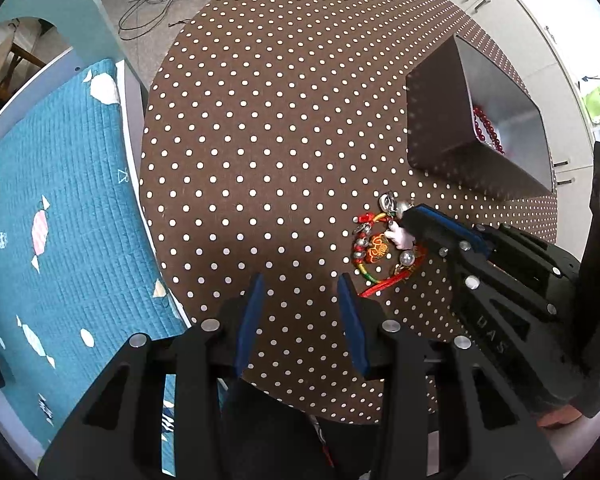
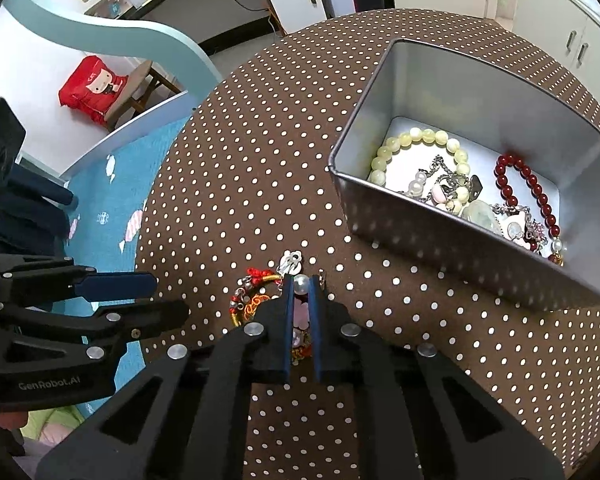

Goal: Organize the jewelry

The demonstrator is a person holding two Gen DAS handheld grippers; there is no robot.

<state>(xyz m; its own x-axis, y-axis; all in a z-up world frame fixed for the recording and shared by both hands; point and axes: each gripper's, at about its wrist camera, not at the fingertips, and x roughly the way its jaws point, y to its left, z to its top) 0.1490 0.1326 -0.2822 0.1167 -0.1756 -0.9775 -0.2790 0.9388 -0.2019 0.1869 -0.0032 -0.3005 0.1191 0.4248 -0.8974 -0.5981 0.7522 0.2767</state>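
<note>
On the brown polka-dot tablecloth (image 1: 260, 140) lies a tangle of jewelry: a red, yellow and green cord bracelet (image 1: 374, 250) with silver bells, and a silver clip (image 1: 386, 202). My right gripper (image 2: 301, 282) is shut on a pearl-and-pink piece (image 2: 300, 312) on top of that bracelet (image 2: 252, 304); in the left wrist view it (image 1: 410, 216) comes in from the right. My left gripper (image 1: 302, 284) hangs open just left of the pile, nothing between its blue pads. A silver tin (image 2: 420, 220) behind holds a pale yellow bead bracelet (image 2: 420, 138), a dark red one (image 2: 536, 192), pearls and chains.
A light-blue chair (image 1: 76, 12) with a teal quilted cushion (image 1: 60, 200) stands against the table's left edge. White cabinets (image 1: 540, 20) are beyond the tin (image 1: 440, 120). Cables (image 1: 148, 12) lie on the floor at the back.
</note>
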